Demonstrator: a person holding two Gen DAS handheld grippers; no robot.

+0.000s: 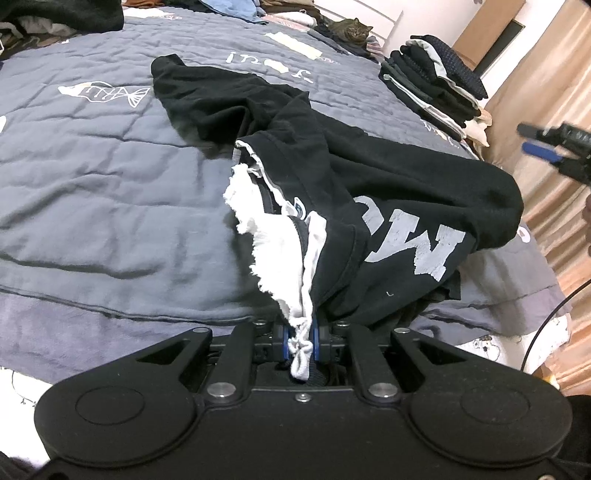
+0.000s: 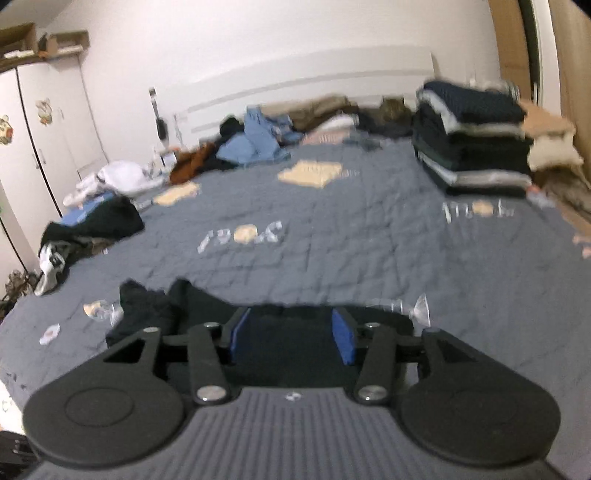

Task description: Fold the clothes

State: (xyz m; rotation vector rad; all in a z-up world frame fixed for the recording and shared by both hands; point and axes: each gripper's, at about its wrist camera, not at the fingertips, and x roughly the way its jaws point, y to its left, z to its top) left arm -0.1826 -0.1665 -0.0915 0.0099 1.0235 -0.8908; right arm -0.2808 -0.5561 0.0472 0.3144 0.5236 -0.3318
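A black sweatshirt (image 1: 332,147) with big pale letters and a frayed white inner layer (image 1: 266,229) lies crumpled on the grey quilted bed (image 1: 92,166). My left gripper (image 1: 301,338) is shut on a bunched corner of it, with white fabric and black cloth pinched between the blue pads. In the left wrist view my right gripper (image 1: 532,140) shows blurred at the right edge, clear of the cloth. In its own view the right gripper (image 2: 291,334) is open with nothing between its pads, raised above the black sweatshirt (image 2: 147,310).
A stack of folded dark clothes (image 1: 432,81) (image 2: 476,140) stands at the bed's far right. Unfolded clothes (image 2: 255,140) are heaped along the headboard, with a dark pile (image 2: 96,225) at the left edge. A cat (image 1: 351,29) sits at the far end.
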